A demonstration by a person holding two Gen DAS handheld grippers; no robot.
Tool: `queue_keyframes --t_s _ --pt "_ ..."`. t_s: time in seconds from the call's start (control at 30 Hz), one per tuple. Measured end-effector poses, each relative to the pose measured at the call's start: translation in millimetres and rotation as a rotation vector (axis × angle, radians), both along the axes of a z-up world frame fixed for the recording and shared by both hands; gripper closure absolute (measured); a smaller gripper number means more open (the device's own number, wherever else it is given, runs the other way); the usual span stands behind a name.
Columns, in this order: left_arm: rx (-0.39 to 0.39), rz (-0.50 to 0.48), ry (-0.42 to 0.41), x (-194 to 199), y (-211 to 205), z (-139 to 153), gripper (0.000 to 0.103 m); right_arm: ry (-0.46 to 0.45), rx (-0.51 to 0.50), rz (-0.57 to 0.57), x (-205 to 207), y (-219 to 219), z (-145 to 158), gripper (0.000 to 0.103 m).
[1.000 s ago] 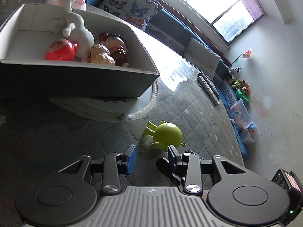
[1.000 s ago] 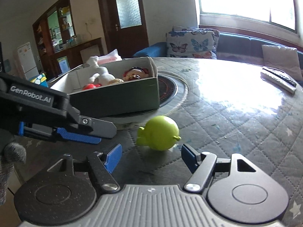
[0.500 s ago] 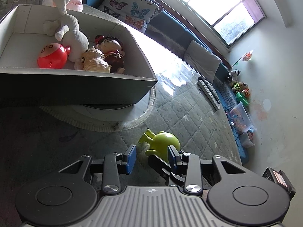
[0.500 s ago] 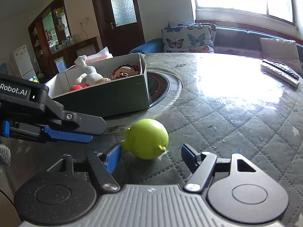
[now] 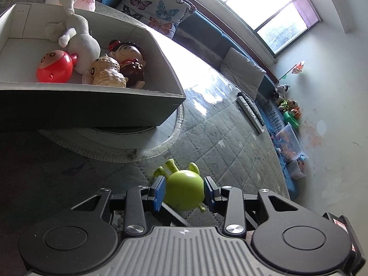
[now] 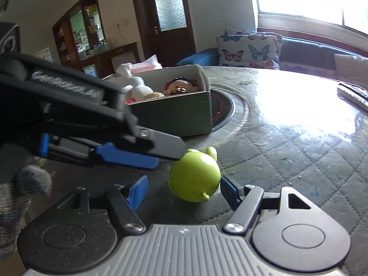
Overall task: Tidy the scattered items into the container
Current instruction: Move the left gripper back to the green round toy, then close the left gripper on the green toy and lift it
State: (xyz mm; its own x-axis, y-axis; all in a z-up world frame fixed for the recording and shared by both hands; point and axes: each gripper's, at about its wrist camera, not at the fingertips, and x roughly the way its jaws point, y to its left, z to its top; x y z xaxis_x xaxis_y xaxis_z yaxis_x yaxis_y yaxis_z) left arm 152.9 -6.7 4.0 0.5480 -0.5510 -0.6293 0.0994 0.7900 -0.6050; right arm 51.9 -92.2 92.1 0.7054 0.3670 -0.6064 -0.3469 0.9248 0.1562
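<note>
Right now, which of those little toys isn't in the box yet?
The round lime-green toy with stubby ears: it lies on the quilted table between the left gripper's blue pads, while the others sit inside the cardboard box.

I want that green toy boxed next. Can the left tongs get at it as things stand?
Probably yes: the green toy already sits between the open left tongs, nothing blocking, though the right tongs flank it too.

grey open-top cardboard box: 1 | toys inside it: 4 – red round plastic figure, white knitted plush, beige woolly lamb figure, dark-haired doll-head figure | lime-green round plastic alien toy on quilted table: 1 | two-finger grippers with blue pads: 2 | remote controls: 2
</note>
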Motion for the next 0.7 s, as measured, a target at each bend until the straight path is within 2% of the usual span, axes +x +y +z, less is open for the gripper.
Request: queue_keyframes --t_s 0.4,0.7 --pt "-0.014 -0.002 0.020 3 -1 -7 0.064 0.005 -0.005 -0.004 3 0 -2 0.034" --pt "-0.031 0.002 0.036 5 1 -14 0.064 0.020 0.001 -0.014 5 -4 -5 0.048"
